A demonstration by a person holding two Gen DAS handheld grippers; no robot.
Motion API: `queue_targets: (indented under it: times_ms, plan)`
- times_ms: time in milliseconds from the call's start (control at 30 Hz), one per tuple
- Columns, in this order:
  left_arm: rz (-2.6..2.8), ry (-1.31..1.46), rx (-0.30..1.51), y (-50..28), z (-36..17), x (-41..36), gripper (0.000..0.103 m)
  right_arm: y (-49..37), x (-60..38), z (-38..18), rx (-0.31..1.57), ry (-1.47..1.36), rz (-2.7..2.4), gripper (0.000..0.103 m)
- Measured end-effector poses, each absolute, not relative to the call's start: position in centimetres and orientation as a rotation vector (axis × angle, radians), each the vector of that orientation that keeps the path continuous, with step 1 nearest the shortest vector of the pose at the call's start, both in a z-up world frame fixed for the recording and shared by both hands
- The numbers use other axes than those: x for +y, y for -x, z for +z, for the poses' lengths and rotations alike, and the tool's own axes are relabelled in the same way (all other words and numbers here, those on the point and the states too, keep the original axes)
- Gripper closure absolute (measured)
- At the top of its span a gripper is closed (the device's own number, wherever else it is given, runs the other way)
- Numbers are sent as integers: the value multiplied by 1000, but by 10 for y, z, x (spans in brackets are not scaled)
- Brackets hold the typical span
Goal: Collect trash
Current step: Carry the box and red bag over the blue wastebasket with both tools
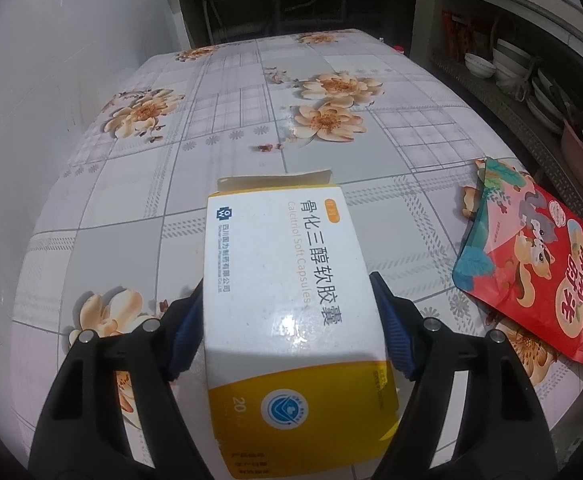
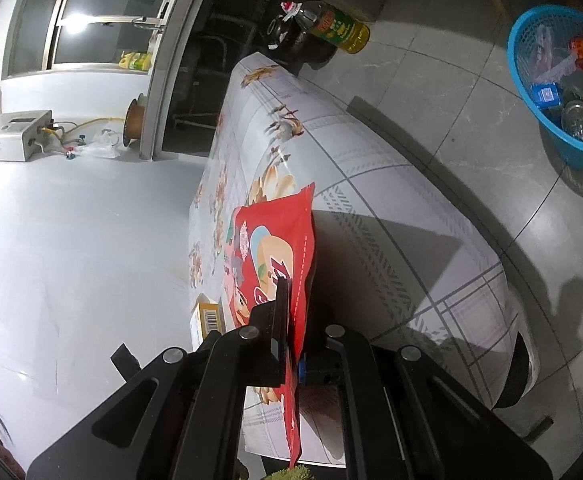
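Both pieces are gripped, the left gripper (image 1: 291, 320) clamping the medicine box (image 1: 287, 280) and the right gripper (image 2: 291, 320) pinching the red snack bag (image 2: 279, 248), so carrying them to the blue basket (image 2: 531, 92) at upper right seems next

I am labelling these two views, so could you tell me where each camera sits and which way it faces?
Left wrist: sits on the left gripper, looking forward and down over the floral table; its black fingers clamp a medicine box.
Right wrist: sits on the right gripper, rolled sideways, looking along the table's edge toward a blue basket on the floor; its fingers pinch a red snack bag.
Shared: table, bag, box.
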State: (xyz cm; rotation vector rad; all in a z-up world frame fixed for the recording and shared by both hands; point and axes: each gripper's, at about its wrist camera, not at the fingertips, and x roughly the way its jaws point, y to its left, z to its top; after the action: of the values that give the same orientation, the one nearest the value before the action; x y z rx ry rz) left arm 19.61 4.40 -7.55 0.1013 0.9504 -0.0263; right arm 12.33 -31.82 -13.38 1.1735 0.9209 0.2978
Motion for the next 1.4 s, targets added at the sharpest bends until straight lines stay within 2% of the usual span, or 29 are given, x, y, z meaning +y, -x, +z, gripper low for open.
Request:
queue_targets:
  times_ms: [267,500,667,867,1133,1400]
  plan:
    - [-72,-93,911,-193,-64,40,32,-120,-327,-113,857,-1127,294,100]
    - [-207,-63,846,-198,-38,17,32,-96,-358,-44,674,-914,143,101]
    - [-341,-55,818,-207,-16,-23,32,-70,-393,-15,564,-818,-6,101]
    - [-530,-42,825,-213,2,-88,32,-39,-436,-13,518,-790,-179,101]
    - [-700,-78,913,-221,-8,-181,32,-4,-488,-58,543,-829,-414,101]
    - [-727,-111,1006,-233,-35,-232,32,-3,-542,-168,574,-1213,-396,101]
